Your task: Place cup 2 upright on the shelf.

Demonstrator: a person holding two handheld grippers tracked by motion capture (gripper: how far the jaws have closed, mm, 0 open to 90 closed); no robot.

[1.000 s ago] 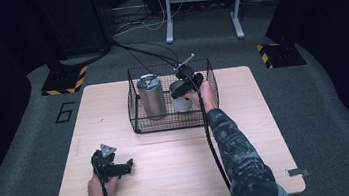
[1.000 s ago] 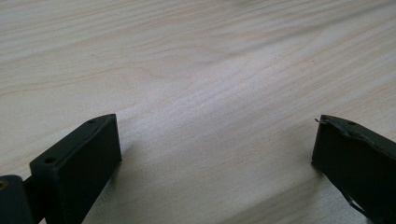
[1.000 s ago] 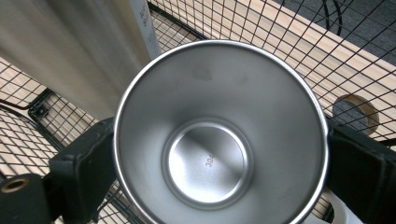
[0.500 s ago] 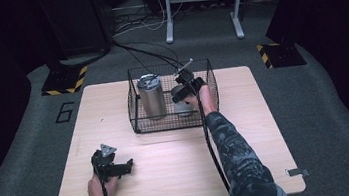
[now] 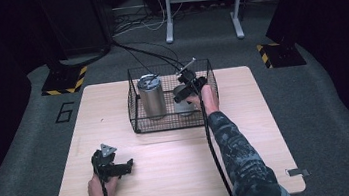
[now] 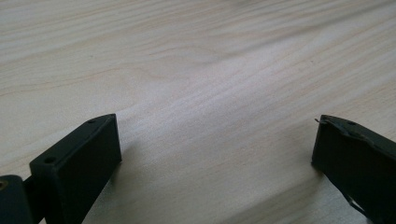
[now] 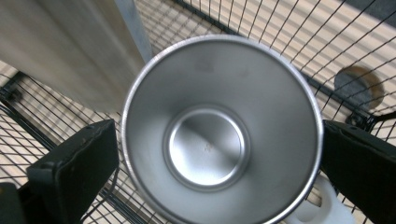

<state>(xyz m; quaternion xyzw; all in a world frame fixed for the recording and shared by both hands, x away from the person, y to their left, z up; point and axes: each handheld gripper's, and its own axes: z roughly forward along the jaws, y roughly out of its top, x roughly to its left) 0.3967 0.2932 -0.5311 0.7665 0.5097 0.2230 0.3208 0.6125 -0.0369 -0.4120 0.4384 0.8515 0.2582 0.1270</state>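
A black wire basket [image 5: 133, 105] stands at the back middle of the wooden table [image 5: 267, 132]. In it are a tall steel tumbler with a lid [image 5: 151, 98] and, to its right, an open steel cup [image 5: 182, 107]. My right gripper [image 5: 185, 92] reaches down into the basket over the cup. In the right gripper view the cup [image 7: 208, 144] sits mouth-up between the open jaws, its rim close to both, and the tumbler [image 7: 70, 46] rises beside it. My left gripper [image 5: 125, 167] rests low over the front left of the table, open and empty, with bare wood between its fingertips [image 6: 215, 140].
A white plastic piece [image 7: 322, 210] lies on the basket floor beside the cup. The basket's wire walls [image 7: 261, 28] surround the right gripper closely. Both cables [image 5: 214, 148] trail over the table. Dark stands and a frame stand on the floor behind.
My right gripper has shifted a little left and down, over the steel cup in the basket. The left gripper has stayed put.
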